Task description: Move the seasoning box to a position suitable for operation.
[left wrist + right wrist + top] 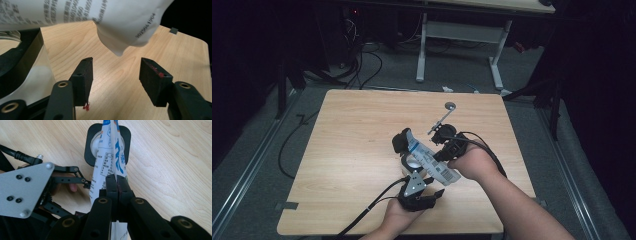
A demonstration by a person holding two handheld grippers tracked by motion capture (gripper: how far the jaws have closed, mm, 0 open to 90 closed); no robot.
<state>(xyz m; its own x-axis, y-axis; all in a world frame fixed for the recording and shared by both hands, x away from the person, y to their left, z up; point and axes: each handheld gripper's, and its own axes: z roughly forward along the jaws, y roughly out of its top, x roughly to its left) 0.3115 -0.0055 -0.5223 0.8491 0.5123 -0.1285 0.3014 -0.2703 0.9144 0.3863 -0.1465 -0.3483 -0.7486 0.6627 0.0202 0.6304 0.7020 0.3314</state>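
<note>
My right gripper (117,183) is shut on a white pouch (110,162) with blue print, held flat between its pads. The pouch's far end lies over a black-rimmed clear container (90,147) on the wooden table (357,130). In the high view the pouch (429,161) slants across the table's middle, with the right gripper (441,152) at its right side and the container (401,142) at its upper left end. My left gripper (116,75) stands open below a hanging pouch corner (120,47), which its pads do not touch. That gripper (411,172) sits just in front of the pouch.
A metal spoon (443,117) lies on the table just beyond the right gripper. The container's black frame (22,57) stands close to the left jaw. A small grey tape piece (173,30) marks a table corner. Another table (462,30) and cables (367,65) stand on the floor behind.
</note>
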